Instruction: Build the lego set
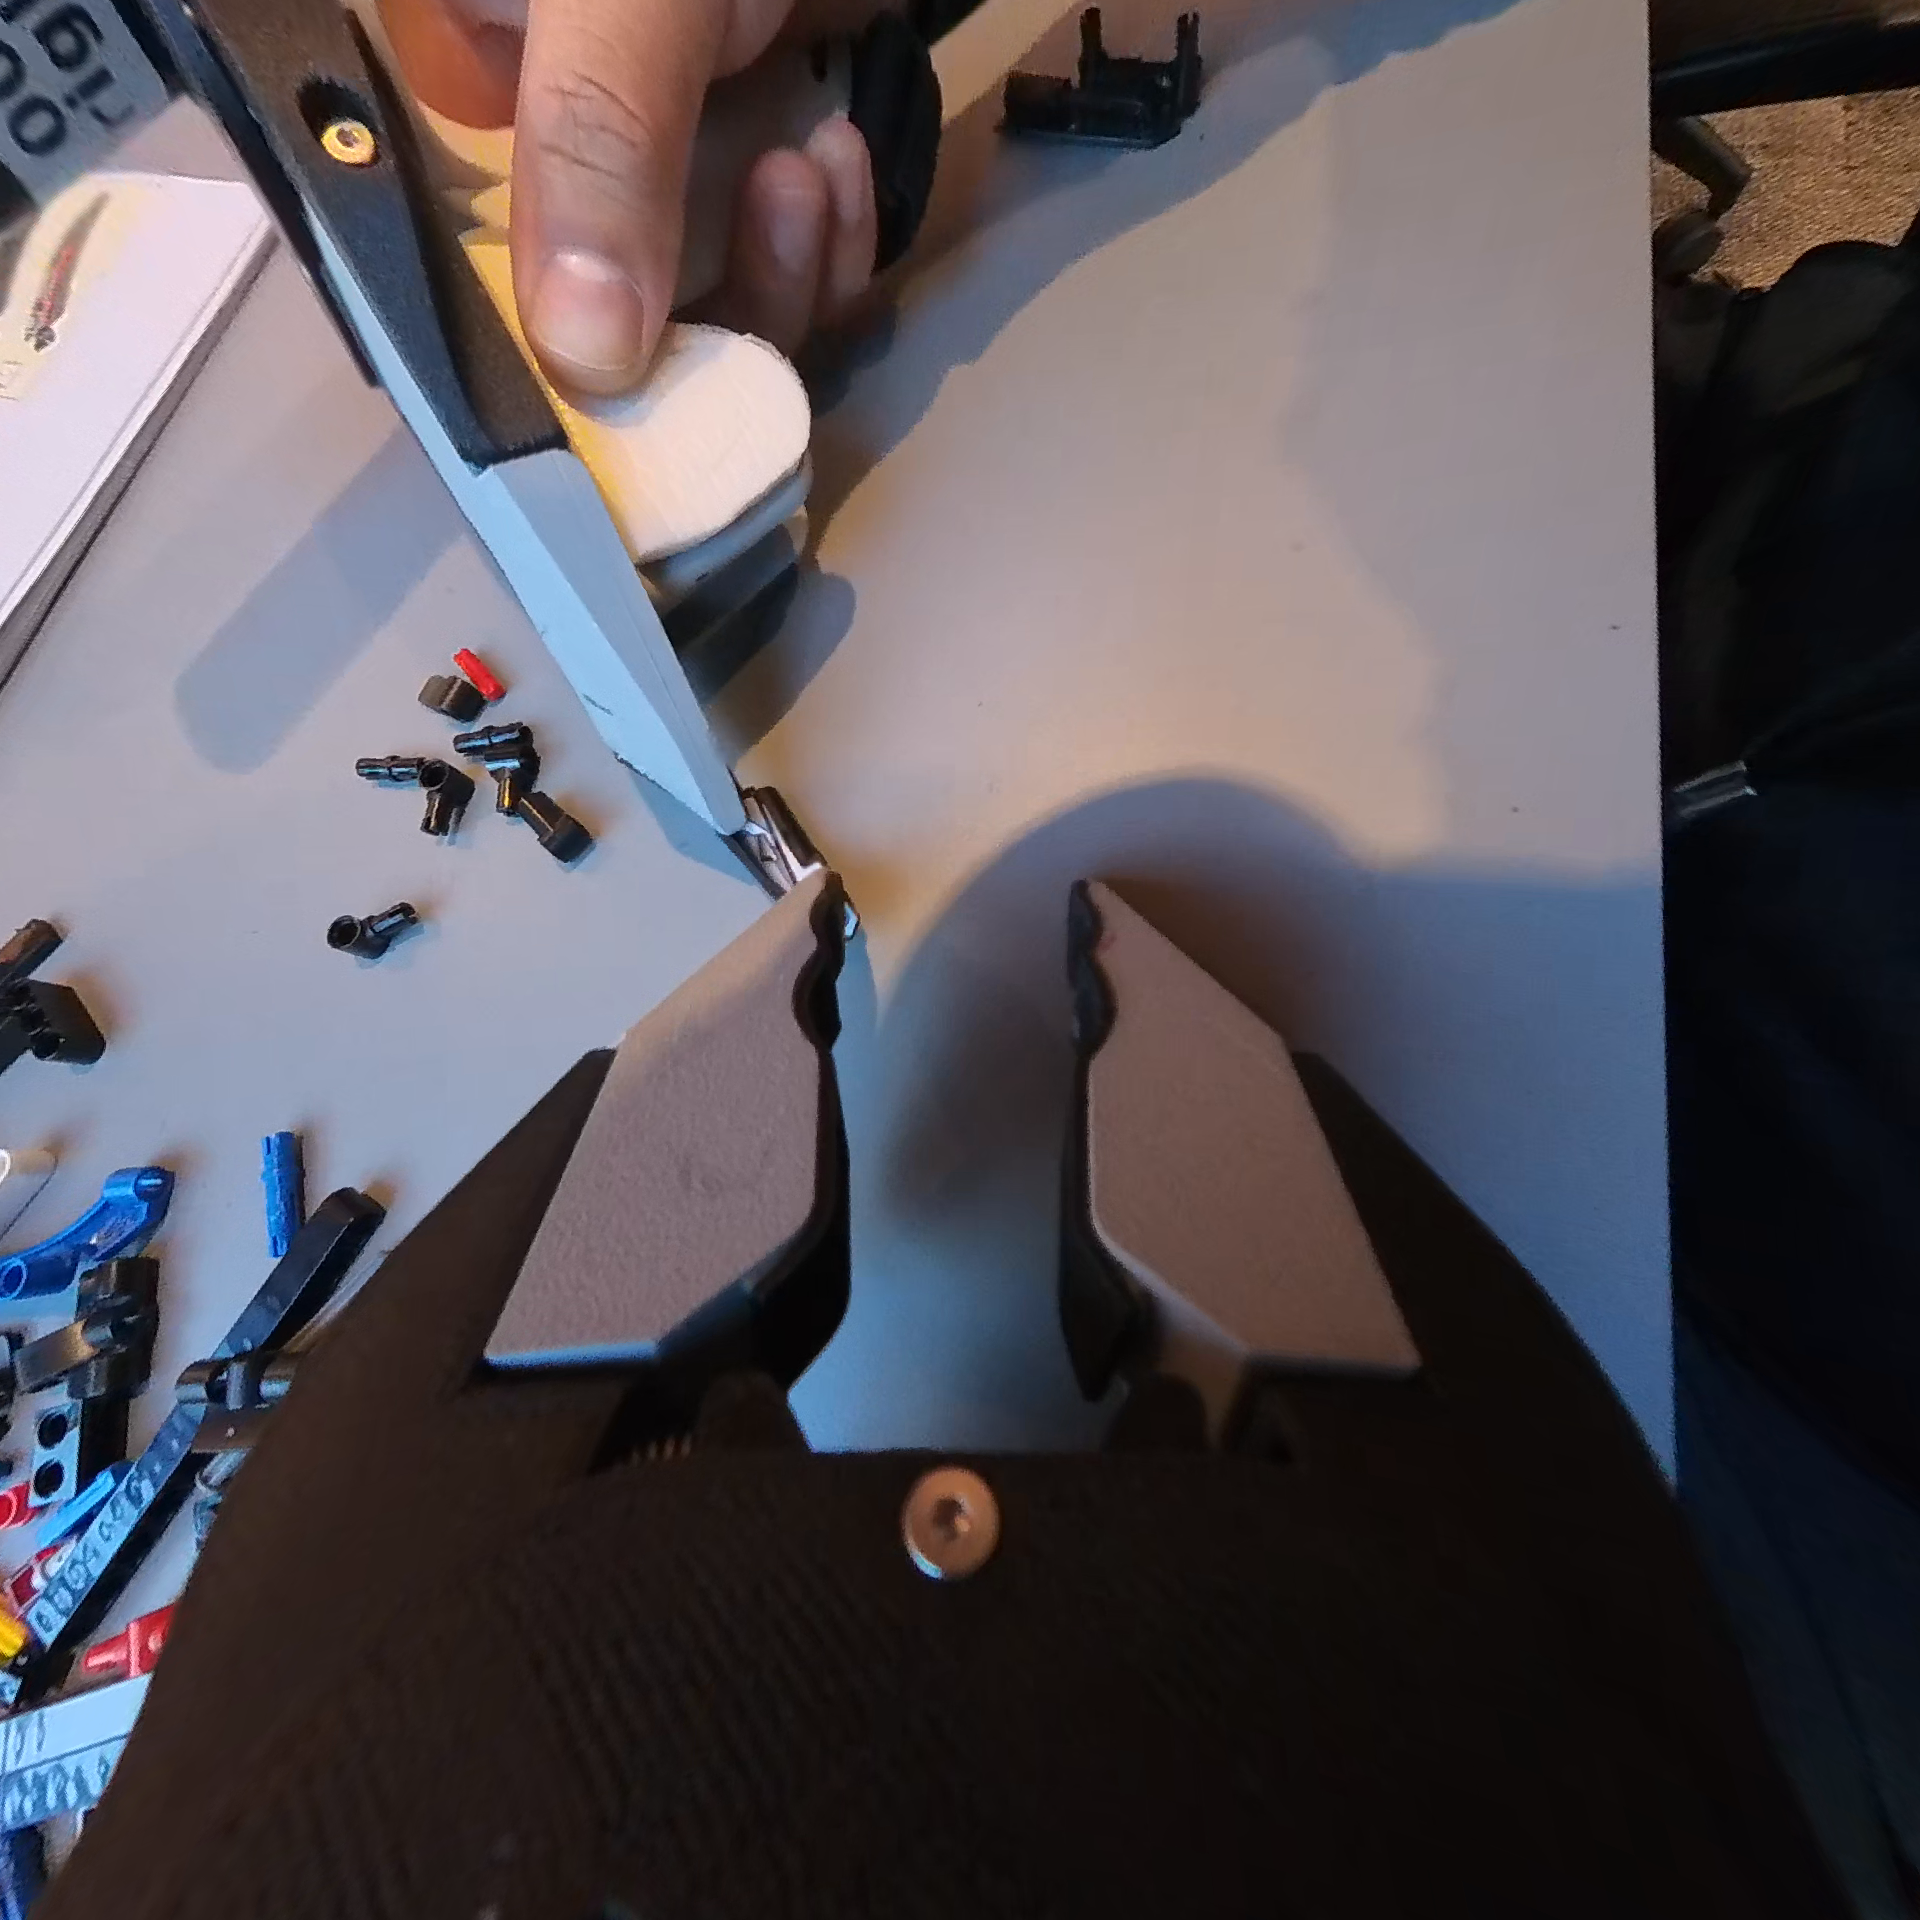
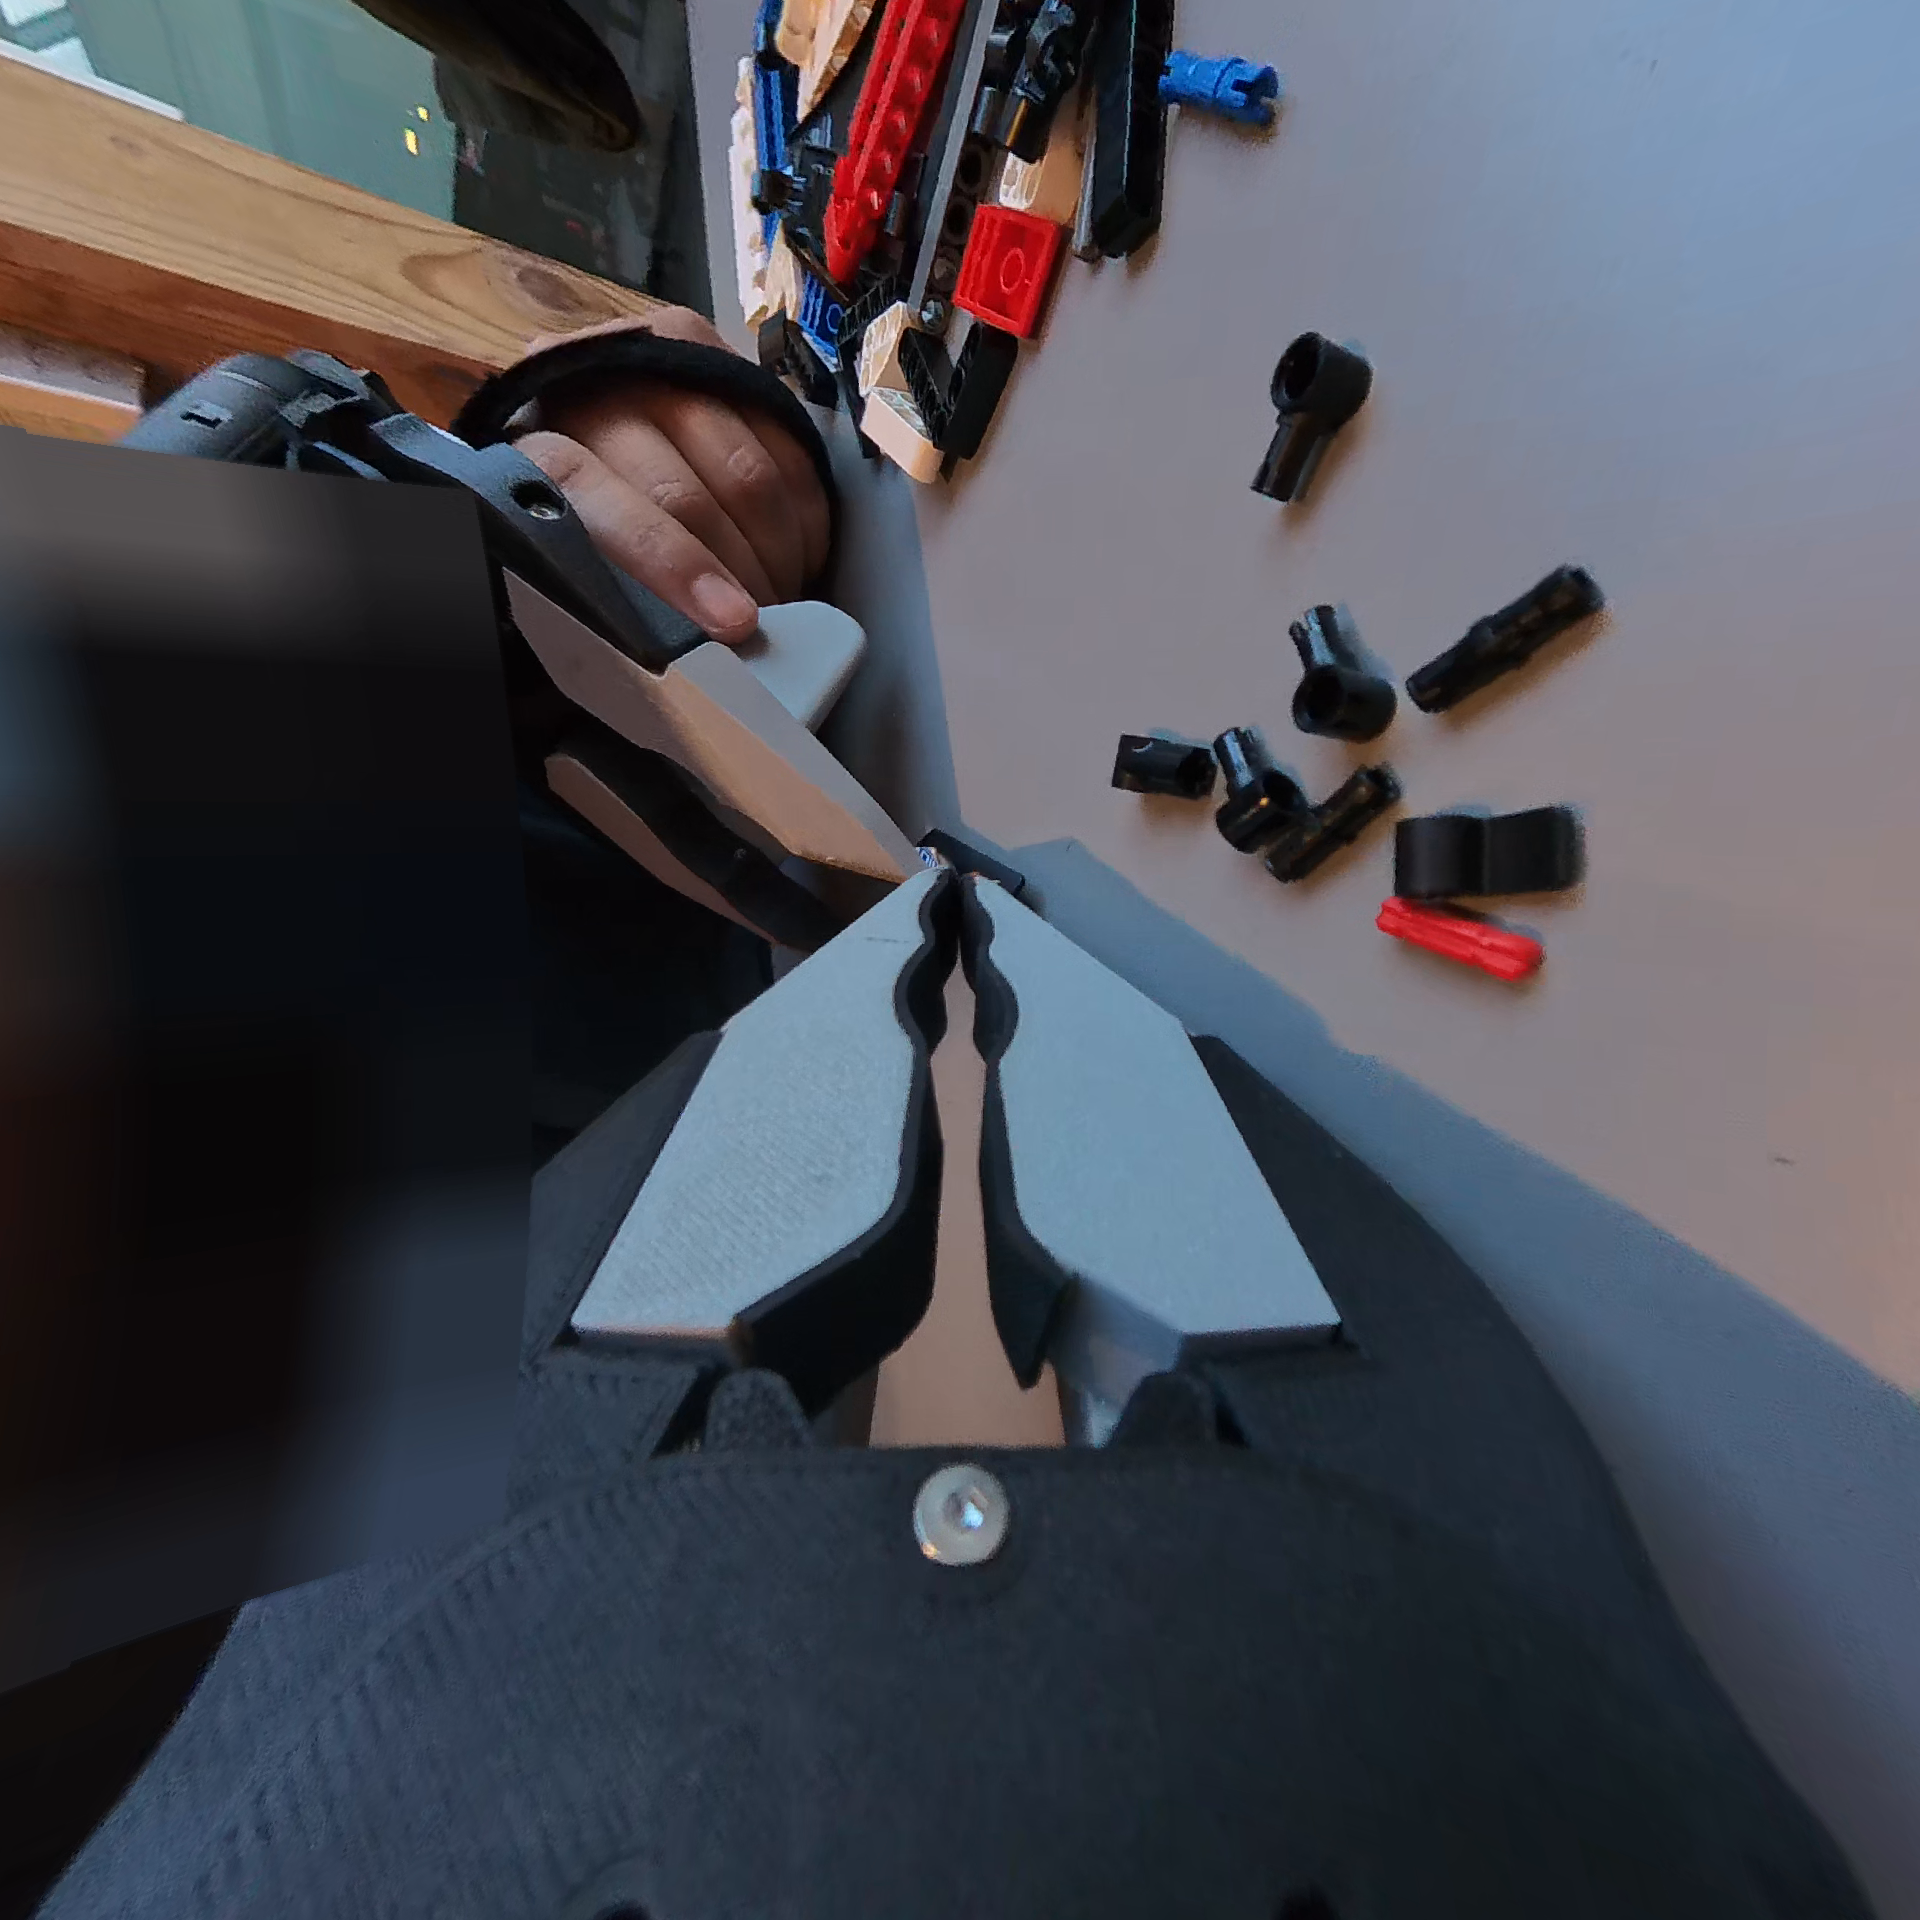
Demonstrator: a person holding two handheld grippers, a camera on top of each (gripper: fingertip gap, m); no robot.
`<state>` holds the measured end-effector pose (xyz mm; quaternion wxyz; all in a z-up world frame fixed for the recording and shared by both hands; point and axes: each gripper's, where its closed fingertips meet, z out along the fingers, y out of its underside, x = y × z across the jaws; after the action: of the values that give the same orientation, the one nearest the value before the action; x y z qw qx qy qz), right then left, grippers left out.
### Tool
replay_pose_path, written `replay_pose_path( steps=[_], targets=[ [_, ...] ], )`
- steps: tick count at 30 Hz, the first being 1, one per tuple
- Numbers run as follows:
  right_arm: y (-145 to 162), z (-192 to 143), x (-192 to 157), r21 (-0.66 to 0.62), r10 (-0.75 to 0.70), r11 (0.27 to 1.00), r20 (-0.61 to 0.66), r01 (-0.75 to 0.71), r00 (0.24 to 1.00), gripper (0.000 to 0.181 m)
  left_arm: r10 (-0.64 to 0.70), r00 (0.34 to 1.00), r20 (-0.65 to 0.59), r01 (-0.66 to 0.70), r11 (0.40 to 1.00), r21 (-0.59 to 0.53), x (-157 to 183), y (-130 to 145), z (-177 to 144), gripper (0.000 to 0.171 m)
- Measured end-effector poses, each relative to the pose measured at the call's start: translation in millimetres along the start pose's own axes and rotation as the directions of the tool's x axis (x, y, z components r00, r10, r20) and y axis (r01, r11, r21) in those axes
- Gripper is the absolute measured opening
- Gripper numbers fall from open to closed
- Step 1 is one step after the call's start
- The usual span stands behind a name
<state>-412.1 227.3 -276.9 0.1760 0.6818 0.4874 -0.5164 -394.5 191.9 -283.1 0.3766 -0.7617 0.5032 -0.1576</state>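
Observation:
My right gripper (image 2: 958, 885) is shut on a small black lego piece (image 2: 982, 860) that sticks out just past its tips. In the left wrist view it (image 1: 756, 831) reaches down from the upper left, with the piece (image 1: 779, 826) showing black and white at its tip. My left gripper (image 1: 956, 902) is open and empty, and its left fingertip (image 1: 826, 914) touches or nearly touches the held piece. In the right wrist view the left gripper (image 2: 868, 891) comes in from the left and meets my tips.
Loose black connectors (image 1: 468, 774) and a red pin (image 1: 478, 670) lie left of the grippers; they also show in the right wrist view (image 2: 1309, 769). A pile of mixed parts (image 1: 94, 1403) sits front left. A booklet (image 1: 104, 364), a black assembly (image 1: 1112, 94) and the table edge (image 1: 1657, 727) are also in view.

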Motion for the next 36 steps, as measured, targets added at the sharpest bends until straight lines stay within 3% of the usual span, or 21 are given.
replay_pose_path(
  steps=[16, 36],
  targets=[
    [-0.2, -0.6, 3.0, -0.069, -0.090, 0.995, -0.196, 0.078, 0.977, 0.000, -0.012, 1.000, -0.012, 0.012, 1.000, 0.002, 0.2, -0.6, 0.7, 0.041],
    [1.8, -3.0, 5.0, -0.125, -0.133, 0.987, -0.278, 0.101, 0.951, 0.000, -0.027, 1.000, 0.010, 0.027, 1.000, 0.001, -3.3, -1.9, 2.9, 0.037]
  ],
)
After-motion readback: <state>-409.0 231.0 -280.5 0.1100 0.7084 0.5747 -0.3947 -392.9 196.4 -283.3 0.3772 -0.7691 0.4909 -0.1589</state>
